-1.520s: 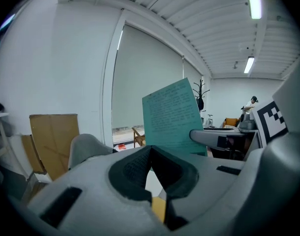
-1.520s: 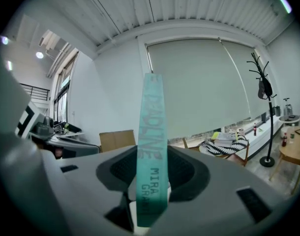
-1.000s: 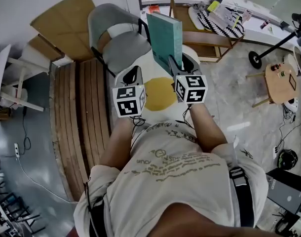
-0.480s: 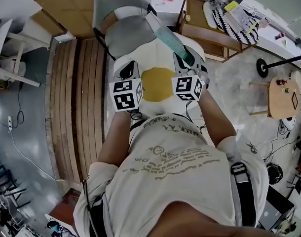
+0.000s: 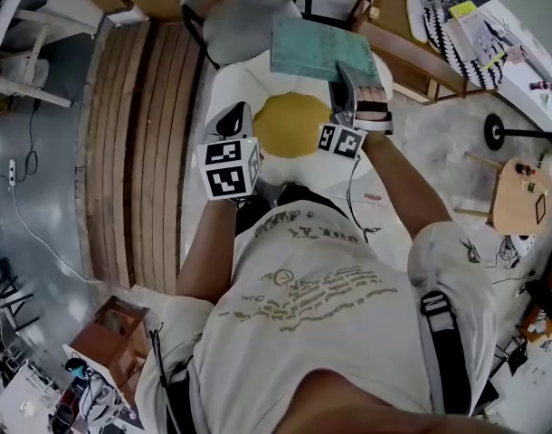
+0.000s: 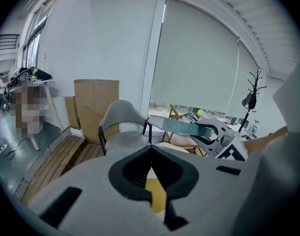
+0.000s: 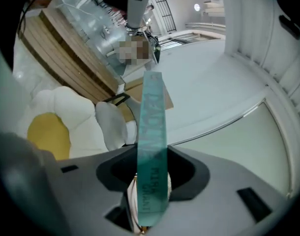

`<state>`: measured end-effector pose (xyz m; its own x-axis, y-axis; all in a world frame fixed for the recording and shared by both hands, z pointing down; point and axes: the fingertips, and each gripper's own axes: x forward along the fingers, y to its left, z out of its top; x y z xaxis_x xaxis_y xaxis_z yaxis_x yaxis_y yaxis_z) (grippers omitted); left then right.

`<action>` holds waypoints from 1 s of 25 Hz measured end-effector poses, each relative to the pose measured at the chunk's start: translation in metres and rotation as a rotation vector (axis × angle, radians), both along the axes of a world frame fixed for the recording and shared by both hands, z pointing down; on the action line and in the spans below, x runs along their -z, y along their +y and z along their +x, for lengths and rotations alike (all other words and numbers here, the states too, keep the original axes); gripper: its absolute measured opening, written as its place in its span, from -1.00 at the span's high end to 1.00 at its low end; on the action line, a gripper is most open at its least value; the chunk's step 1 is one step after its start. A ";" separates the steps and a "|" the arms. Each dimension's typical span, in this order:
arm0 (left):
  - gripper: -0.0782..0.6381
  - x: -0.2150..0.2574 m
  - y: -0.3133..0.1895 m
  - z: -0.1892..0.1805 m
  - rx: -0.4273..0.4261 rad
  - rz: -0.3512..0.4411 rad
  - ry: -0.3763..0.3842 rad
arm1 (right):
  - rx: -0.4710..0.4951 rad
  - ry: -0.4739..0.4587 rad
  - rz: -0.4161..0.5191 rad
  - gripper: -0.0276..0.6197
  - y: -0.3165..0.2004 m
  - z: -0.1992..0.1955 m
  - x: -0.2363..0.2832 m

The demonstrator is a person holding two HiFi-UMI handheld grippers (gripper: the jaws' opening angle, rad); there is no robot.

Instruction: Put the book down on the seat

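Head view steeply down; gripper views forward; all share cushion [image 5: 290, 125].

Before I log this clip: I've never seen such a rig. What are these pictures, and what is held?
No robot here: a person holds a two-jaw gripper in each hand. The head view looks down from their head; the other two cameras ride on the grippers, looking along the jaws. The right gripper clamps a teal book, held flat above the far part of a fried-egg cushion seat. The left gripper is shut and empty. A grey chair stands behind.
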<state>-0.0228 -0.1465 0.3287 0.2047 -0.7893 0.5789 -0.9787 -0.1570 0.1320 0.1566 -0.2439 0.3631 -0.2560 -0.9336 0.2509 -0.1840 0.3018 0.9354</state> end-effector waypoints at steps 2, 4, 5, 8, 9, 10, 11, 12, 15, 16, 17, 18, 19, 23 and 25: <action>0.73 -0.012 0.006 0.000 0.007 -0.024 0.003 | 0.017 0.048 -0.032 0.36 0.000 -0.005 -0.028; 0.73 -0.027 0.014 0.001 0.004 -0.053 0.006 | 0.032 0.083 -0.074 0.36 0.003 -0.012 -0.056; 0.73 -0.036 0.017 0.002 0.001 -0.067 0.007 | 0.038 0.096 -0.099 0.36 0.006 -0.015 -0.071; 0.73 -0.062 0.023 0.002 0.003 -0.111 0.024 | 0.056 0.135 -0.192 0.36 0.014 -0.027 -0.116; 0.73 -0.072 0.026 0.002 0.007 -0.126 0.034 | 0.065 0.151 -0.219 0.36 0.017 -0.031 -0.132; 0.73 -0.082 0.030 0.001 0.011 -0.144 0.045 | 0.075 0.170 -0.242 0.36 0.022 -0.035 -0.147; 0.73 -0.093 0.034 0.000 0.015 -0.164 0.057 | 0.084 0.189 -0.259 0.36 0.026 -0.038 -0.163; 0.73 -0.105 0.039 -0.001 0.017 -0.187 0.068 | 0.092 0.208 -0.274 0.36 0.030 -0.041 -0.178; 0.73 -0.144 0.052 -0.006 0.029 -0.261 0.094 | 0.100 0.245 -0.323 0.36 0.033 -0.046 -0.222; 0.73 -0.158 0.055 -0.008 0.035 -0.283 0.099 | 0.102 0.250 -0.340 0.36 0.034 -0.048 -0.236; 0.73 -0.172 0.057 -0.011 0.041 -0.301 0.103 | 0.107 0.252 -0.352 0.36 0.033 -0.050 -0.250; 0.73 -0.186 0.059 -0.014 0.047 -0.315 0.103 | 0.113 0.253 -0.359 0.36 0.032 -0.052 -0.264; 0.73 -0.200 0.061 -0.016 0.050 -0.327 0.102 | 0.118 0.254 -0.361 0.36 0.030 -0.053 -0.278; 0.73 -0.260 0.089 -0.014 0.053 -0.406 0.117 | 0.108 0.255 -0.377 0.36 0.033 -0.051 -0.330; 0.73 -0.288 0.102 -0.012 0.061 -0.439 0.133 | 0.104 0.255 -0.375 0.36 0.033 -0.050 -0.352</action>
<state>-0.0345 -0.0444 0.6166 0.2605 -0.4884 0.8328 -0.9546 -0.0008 0.2980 0.1066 -0.2112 0.7153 -0.2299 -0.7392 0.6330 0.0868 0.6323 0.7699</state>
